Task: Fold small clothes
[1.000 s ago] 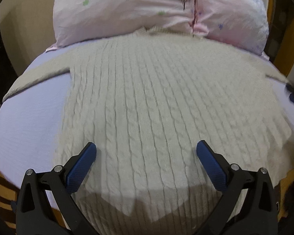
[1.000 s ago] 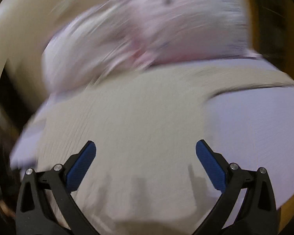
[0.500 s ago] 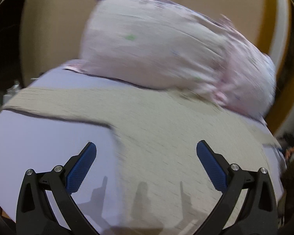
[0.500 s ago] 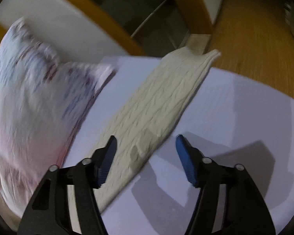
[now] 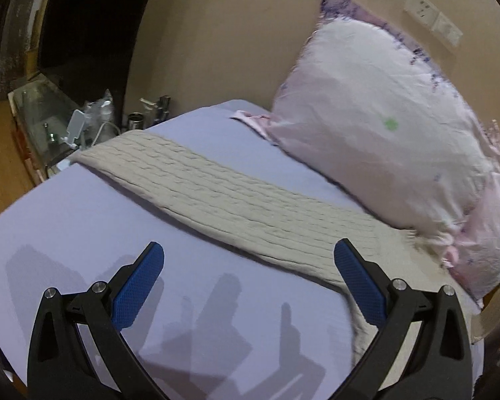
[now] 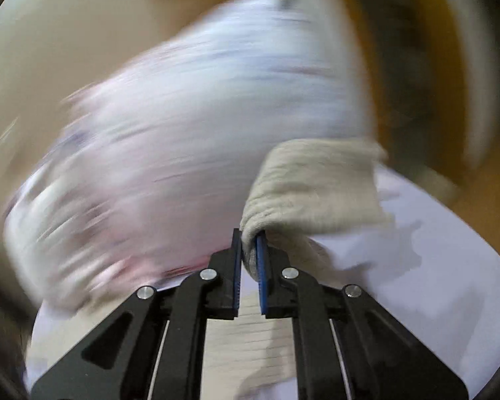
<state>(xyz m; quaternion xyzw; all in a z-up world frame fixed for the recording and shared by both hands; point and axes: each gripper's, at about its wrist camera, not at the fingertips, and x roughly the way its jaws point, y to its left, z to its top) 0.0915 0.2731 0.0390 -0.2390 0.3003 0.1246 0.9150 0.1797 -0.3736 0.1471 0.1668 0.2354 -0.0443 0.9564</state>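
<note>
A cream cable-knit sweater lies on a lavender bed sheet (image 5: 66,220). In the left wrist view its left sleeve (image 5: 223,193) stretches flat from the body toward the bed's far left edge. My left gripper (image 5: 248,283) is open and empty, hovering over the sheet just in front of that sleeve. In the right wrist view, which is motion-blurred, my right gripper (image 6: 249,253) is shut on the other sleeve (image 6: 316,183), which is lifted and bunched above the sheet (image 6: 433,266).
A pink-white flowered pillow (image 5: 383,140) lies at the head of the bed against a beige wall; it also shows in the right wrist view (image 6: 190,140). A cluttered bedside shelf (image 5: 83,123) with cables and cans stands beyond the bed's left edge.
My right gripper closed on the right sleeve and lifted it toward the sweater body. My left gripper swung left from the sweater body to the left sleeve, staying open.
</note>
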